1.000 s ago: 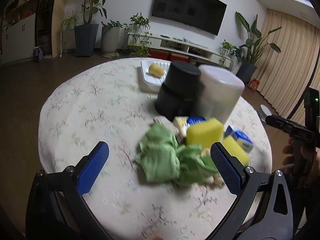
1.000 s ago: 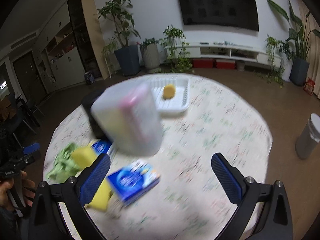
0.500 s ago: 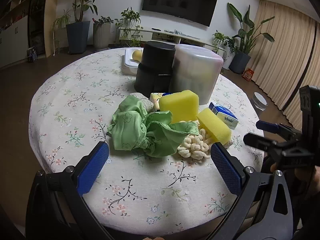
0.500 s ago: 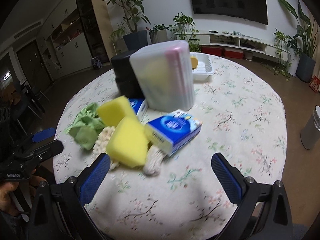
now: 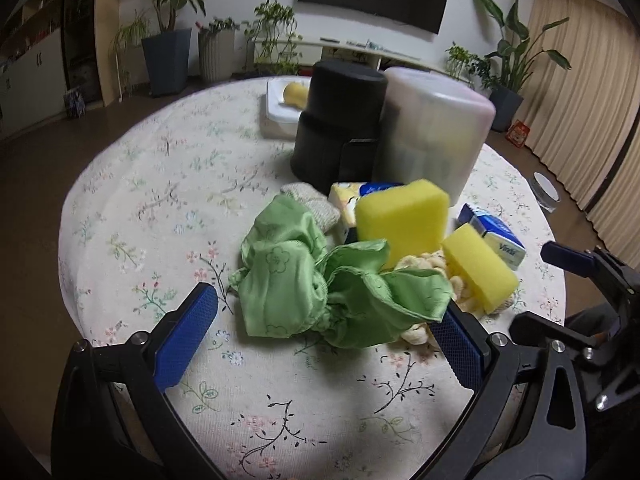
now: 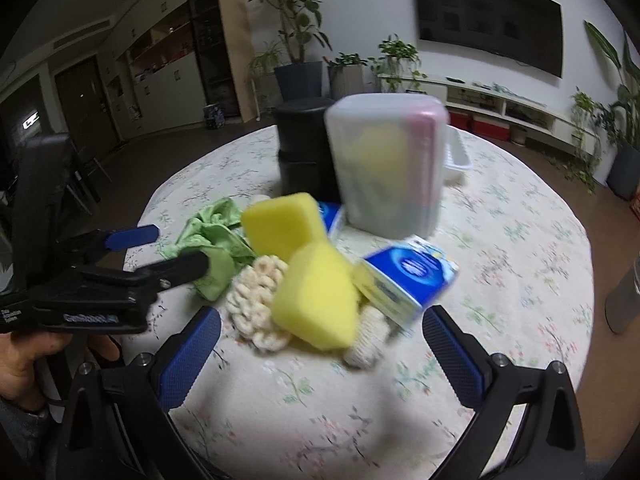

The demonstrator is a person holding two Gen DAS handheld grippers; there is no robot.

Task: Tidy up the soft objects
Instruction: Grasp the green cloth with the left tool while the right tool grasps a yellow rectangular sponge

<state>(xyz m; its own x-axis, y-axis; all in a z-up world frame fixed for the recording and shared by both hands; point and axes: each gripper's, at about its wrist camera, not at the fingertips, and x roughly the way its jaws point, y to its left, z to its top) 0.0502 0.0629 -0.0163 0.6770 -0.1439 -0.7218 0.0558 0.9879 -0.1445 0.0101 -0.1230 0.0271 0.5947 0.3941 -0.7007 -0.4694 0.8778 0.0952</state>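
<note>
Left wrist view shows the left gripper (image 5: 326, 344) with its blue fingers wide apart, holding nothing — a crumpled green cloth (image 5: 320, 284) lies between the fingertips on the flowery round table (image 5: 140, 200). Past the cloth sit two yellow sponges (image 5: 402, 222), one leaning above the other. In the right wrist view, the right gripper (image 6: 320, 354) also has its fingers spread wide and empty, with the lower sponge, a knobbly cream cloth (image 6: 256, 300) and a blue tissue pack (image 6: 408, 280) just ahead.
</note>
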